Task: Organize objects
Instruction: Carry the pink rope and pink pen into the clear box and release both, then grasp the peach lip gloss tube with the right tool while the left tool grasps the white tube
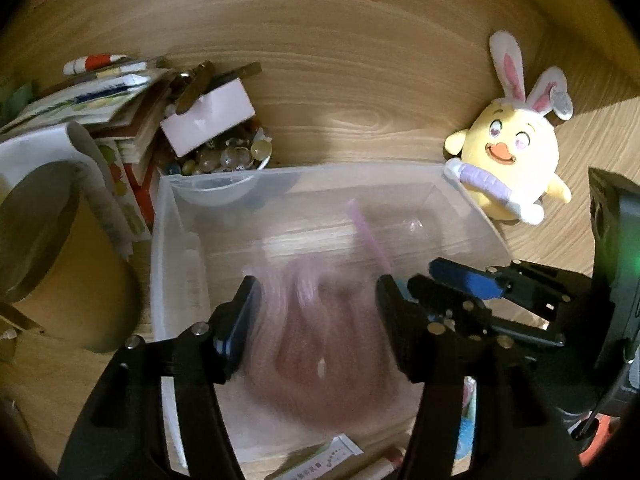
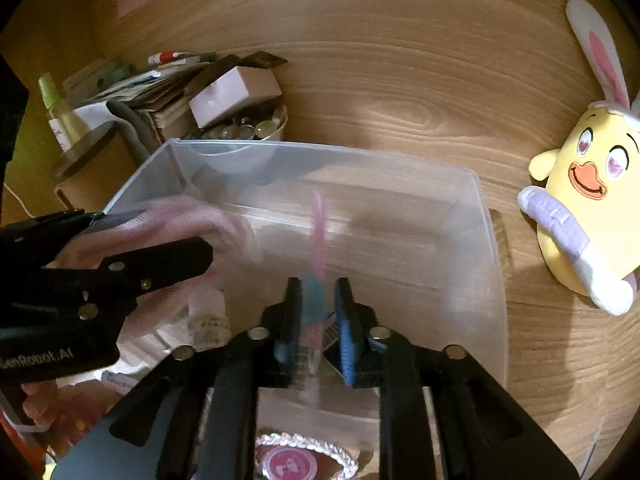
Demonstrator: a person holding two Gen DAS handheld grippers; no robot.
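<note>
**Item:** pink soft item [image 1: 320,340], with a thin pink strap [image 2: 319,220]. It is motion-blurred, so its kind cannot be told.
**Location:** over the open clear bin [image 1: 300,167], between the fingers of the left tongs [image 1: 316,292]. The strap runs up from between the fingers of the right tongs [image 2: 318,292].
**Tongs:** left fingers stand well apart, right fingers narrowly apart. The item blurs while both tongs look sharp, so it is likely loose in both.
**Handling (judged):** light, limp and squashable, not fragile. It sags and trails its strap. Best taken by the bunched body, since the strap alone would let it swing.
**Containers:**
- The clear bin is mostly bare. A small white tube [image 1: 191,268] lies by its left wall.
- A bowl of glass beads [image 1: 224,160] stands behind the bin, with a pale box [image 1: 208,116] resting on it.
- A tan lidded tub [image 1: 40,220] stands to the left.

**Adjacent:** a plush chick [image 1: 508,148] on the bench [image 1: 320,80], at the bin's far right corner.
</note>
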